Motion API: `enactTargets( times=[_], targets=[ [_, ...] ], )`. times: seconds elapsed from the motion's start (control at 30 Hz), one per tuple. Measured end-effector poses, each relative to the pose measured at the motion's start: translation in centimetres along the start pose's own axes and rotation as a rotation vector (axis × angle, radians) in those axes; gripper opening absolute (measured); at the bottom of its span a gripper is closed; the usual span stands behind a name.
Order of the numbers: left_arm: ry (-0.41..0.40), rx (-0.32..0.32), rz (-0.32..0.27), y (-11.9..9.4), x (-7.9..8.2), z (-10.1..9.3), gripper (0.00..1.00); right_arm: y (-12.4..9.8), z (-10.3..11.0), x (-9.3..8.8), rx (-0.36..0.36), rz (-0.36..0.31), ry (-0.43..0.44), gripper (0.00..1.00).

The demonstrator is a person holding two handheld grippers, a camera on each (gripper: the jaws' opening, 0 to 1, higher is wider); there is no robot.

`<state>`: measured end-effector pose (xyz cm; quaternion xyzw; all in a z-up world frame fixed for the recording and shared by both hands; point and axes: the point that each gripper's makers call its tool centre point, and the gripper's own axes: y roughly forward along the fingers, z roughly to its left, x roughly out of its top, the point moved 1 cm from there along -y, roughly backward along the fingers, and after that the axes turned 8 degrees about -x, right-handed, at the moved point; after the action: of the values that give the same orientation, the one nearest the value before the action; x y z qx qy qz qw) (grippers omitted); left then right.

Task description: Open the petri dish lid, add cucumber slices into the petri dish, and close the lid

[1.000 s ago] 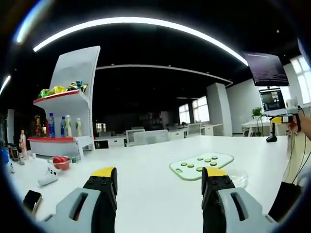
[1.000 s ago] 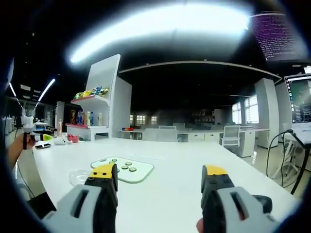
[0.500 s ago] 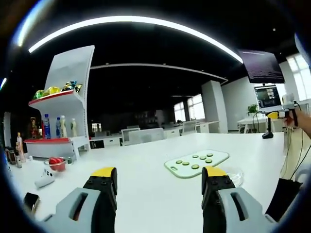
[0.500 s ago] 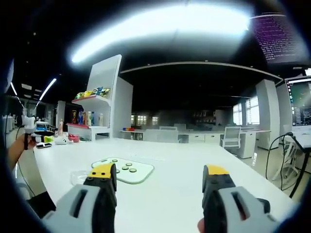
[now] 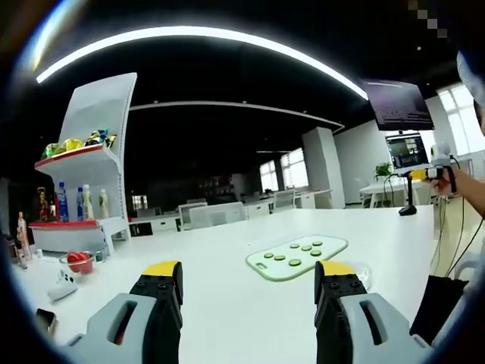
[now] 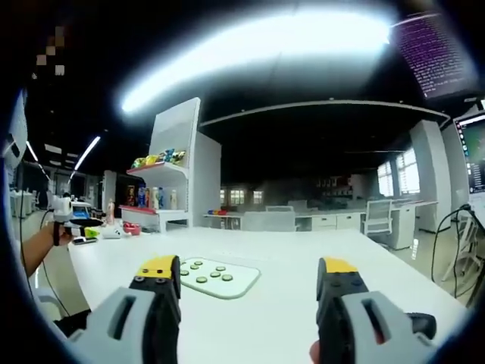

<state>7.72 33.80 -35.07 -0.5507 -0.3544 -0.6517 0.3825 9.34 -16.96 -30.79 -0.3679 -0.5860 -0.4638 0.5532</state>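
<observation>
We are holding the left gripper (image 5: 248,284) above the white table (image 5: 212,250), jaws spread wide with nothing between them. The pale green cutting board (image 5: 297,256) is lying just beyond its right jaw, carrying seven cucumber slices (image 5: 295,262) as far as we can count. The clear petri dish (image 5: 362,273) is sitting on the table right of that jaw, partly hidden behind it; lid state we cannot tell. Far left, a shelf unit (image 5: 83,189) is holding bottles and snack bags, with a bowl (image 5: 77,262) of red things near it. The right gripper (image 6: 250,282) is likewise gaping, empty, and in its view the cutting board (image 6: 220,277) is lying just right of the left jaw.
</observation>
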Motion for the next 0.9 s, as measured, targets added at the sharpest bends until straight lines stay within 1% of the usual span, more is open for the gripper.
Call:
enactTargets(
  times=[0.07, 0.23, 0.3, 0.37, 0.47, 0.53, 0.63, 0.7, 0.8, 0.87, 0.9],
  targets=[
    [0.003, -0.013, -0.001, 0.1, 0.1, -0.2, 0.71, 0.1, 0.1, 0.1, 0.006, -0.006, 0.004, 0.73],
    [0.000, -0.059, -0.025, 0.4, 0.9, -0.9, 0.71, 0.3, 0.5, 0.6, 0.026, -0.019, -0.007, 0.74],
    [-0.006, -0.084, -0.042, 0.7, 1.4, -1.2, 0.71, 0.6, 1.0, 0.9, 0.052, -0.028, 0.001, 0.74],
    [-0.004, -0.111, -0.054, 1.0, 1.7, -1.7, 0.71, 1.0, 1.6, 0.9, 0.081, -0.026, -0.009, 0.74],
    [0.009, -0.136, -0.046, 1.3, 1.8, -2.1, 0.71, 1.4, 2.6, 0.8, 0.135, -0.023, -0.024, 0.75],
    [0.013, -0.164, -0.044, 1.4, 1.9, -2.5, 0.71, 1.7, 3.3, 0.8, 0.172, -0.022, -0.030, 0.75],
    [0.013, -0.208, -0.057, 1.6, 2.1, -2.9, 0.71, 2.3, 4.2, 0.3, 0.225, -0.007, -0.043, 0.75],
    [0.013, -0.228, -0.064, 1.8, 2.3, -2.9, 0.71, 2.7, 4.7, -0.2, 0.246, 0.017, -0.048, 0.75],
    [0.008, -0.250, -0.062, 2.2, 2.2, -3.0, 0.71, 3.2, 5.1, -0.8, 0.262, 0.034, -0.061, 0.75],
    [0.004, -0.272, -0.064, 2.4, 2.1, -3.3, 0.72, 3.5, 5.4, -1.0, 0.281, 0.039, -0.057, 0.75],
    [-0.001, -0.294, -0.069, 2.4, 2.0, -3.6, 0.72, 3.6, 5.6, -1.1, 0.291, 0.041, -0.058, 0.75]
  ],
)
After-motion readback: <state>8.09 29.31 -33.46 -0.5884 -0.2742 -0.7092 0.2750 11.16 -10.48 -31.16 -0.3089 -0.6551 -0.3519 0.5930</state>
